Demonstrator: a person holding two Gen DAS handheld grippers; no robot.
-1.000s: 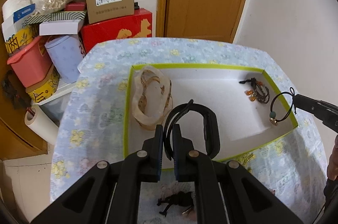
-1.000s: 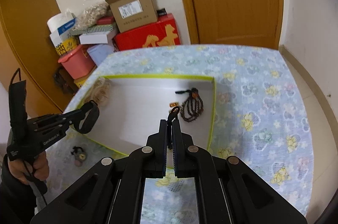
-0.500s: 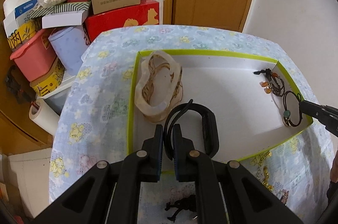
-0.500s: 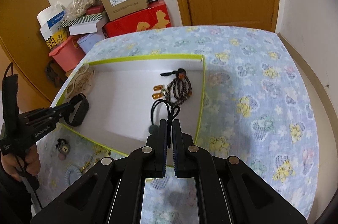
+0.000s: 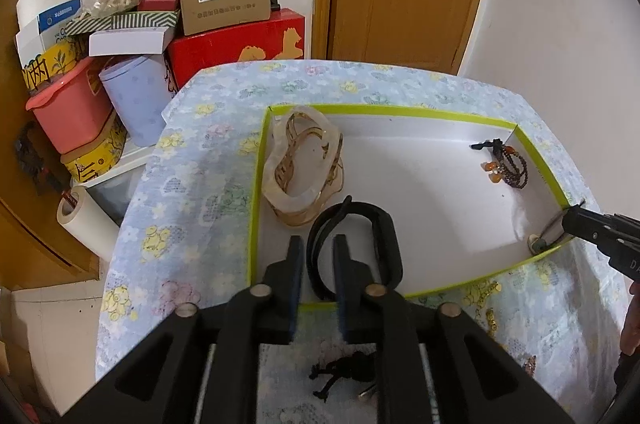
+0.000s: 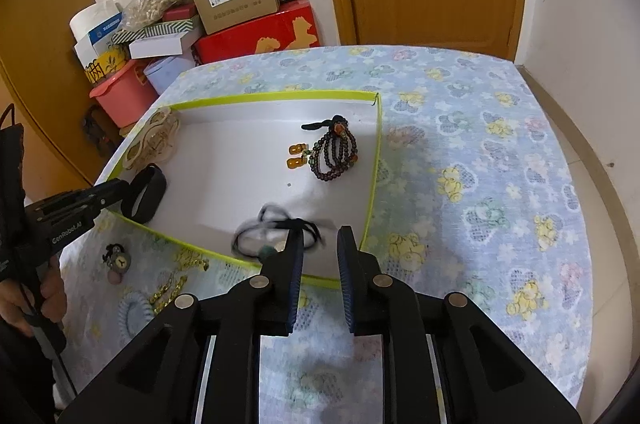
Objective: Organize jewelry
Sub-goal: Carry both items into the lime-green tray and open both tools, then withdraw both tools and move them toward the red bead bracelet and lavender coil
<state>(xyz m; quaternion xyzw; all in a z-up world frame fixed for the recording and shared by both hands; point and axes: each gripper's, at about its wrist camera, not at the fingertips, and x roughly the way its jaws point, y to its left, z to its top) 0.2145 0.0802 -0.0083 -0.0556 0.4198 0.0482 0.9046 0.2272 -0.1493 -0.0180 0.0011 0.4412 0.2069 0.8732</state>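
Black wristband [image 5: 356, 248] lying in the green-rimmed white tray [image 5: 400, 111], its strap between the opening, parted jaws of the left gripper [image 5: 316, 256], black cord bracelet [image 6: 276, 230] blurred in the tray beside the opening right gripper [image 6: 320, 244], beaded bracelet [image 6: 334, 155] further in, floral tablecloth [image 6: 460, 143] beneath

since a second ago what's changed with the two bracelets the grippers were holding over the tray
Both were lowered into the tray and are being let go. The left gripper jaws are opening, with the black band still between them, resting on the tray floor. The right gripper jaws are opening too, and the black cord bracelet has dropped just left of them. The beaded bracelet and pale bangles stayed put.
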